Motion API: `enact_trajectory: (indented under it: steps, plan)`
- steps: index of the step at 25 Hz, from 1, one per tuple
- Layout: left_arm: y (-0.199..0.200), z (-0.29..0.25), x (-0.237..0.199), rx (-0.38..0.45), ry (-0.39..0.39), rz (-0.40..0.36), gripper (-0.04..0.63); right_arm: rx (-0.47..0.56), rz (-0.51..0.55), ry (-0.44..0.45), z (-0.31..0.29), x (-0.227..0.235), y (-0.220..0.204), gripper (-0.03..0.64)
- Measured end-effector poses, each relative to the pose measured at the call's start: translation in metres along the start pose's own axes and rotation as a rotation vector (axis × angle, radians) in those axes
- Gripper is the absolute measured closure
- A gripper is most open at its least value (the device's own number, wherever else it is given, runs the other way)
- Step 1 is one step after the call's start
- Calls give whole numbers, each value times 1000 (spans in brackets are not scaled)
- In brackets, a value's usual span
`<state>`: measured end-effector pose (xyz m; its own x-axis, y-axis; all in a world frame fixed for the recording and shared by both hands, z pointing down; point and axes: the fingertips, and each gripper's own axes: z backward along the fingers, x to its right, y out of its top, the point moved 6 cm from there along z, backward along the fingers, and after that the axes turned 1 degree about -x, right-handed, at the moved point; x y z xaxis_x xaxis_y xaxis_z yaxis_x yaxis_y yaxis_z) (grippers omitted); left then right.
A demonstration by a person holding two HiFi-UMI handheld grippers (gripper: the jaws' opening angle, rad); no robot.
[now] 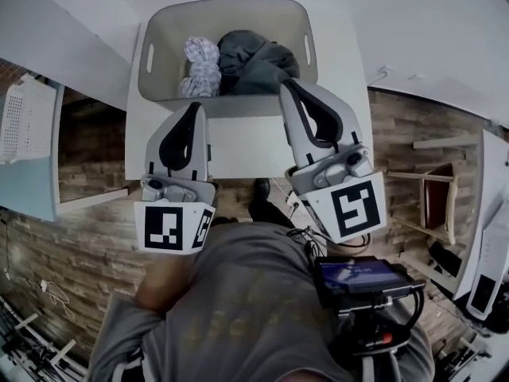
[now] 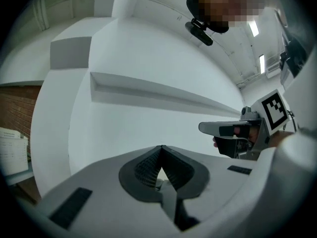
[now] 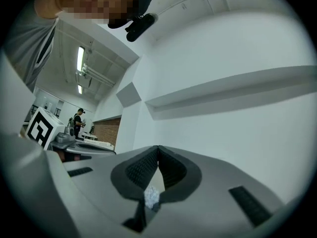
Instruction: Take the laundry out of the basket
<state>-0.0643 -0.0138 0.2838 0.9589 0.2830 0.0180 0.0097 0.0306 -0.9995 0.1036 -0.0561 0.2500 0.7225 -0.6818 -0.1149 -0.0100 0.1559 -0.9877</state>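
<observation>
At the far edge of the white bench (image 1: pixel 238 146) sat the basket (image 1: pixel 171 30), its open top leaving a patterned cloth (image 1: pixel 201 66) and a dark garment (image 1: pixel 250 62) easy to reach. The left gripper (image 1: pixel 195 106) and right gripper (image 1: pixel 286 84) hovered over the bench's near side, jaws closed on nothing. They seemed poised short of the laundry because no grasp had begun.

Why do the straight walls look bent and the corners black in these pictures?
Head view: wide lens warps the table edges around the basket; lighting dim. Left gripper view: fisheye curves the wall ledge, black ring frames it. Right gripper view: same ring; ceiling light glares.
</observation>
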Motion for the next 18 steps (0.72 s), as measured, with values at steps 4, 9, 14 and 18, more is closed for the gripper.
enact_trajectory:
  steps: [4, 9, 14, 18]
  plan:
    - [15, -14, -6, 17, 75, -27, 588, 0, 7, 70, -29, 18, 8, 609]
    - [28, -25, -16, 32, 123, -64, 588, 11, 23, 98, -52, 29, 11, 609]
    - [31, -34, -31, 42, 148, -64, 588, -1, 26, 119, -71, 30, 5, 609]
    - [31, -50, -45, 51, 134, -53, 588, -26, 39, 112, -88, 35, -1, 609]
